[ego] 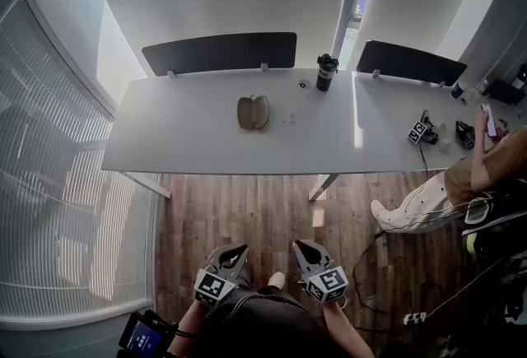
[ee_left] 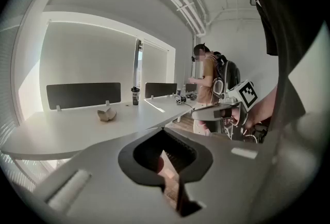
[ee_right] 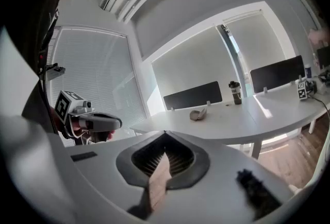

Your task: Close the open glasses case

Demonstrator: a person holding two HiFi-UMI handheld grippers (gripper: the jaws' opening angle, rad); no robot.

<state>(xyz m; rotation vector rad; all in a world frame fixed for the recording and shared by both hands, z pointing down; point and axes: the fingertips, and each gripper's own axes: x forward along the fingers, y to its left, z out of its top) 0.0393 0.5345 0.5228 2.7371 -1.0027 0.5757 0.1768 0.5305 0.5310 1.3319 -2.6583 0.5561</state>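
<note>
Glasses case [ego: 253, 112]: lies open near the middle of the white desk [ego: 165, 142], well apart from both grippers.

Left gripper [ego: 234, 253] and right gripper [ego: 305, 249]: held low by the person's body. Each has its jaws pressed together tip to tip, with nothing between them.

Assessment: the case looks light, rigid and hinged, and is likely to skid on the smooth top. Steady one shell and press the other over by its outer edge.

Only the head view shows both shells side by side and a dark bottle [ego: 327, 72] beyond. The gripper views suggest one shell stands tilted up.
</note>
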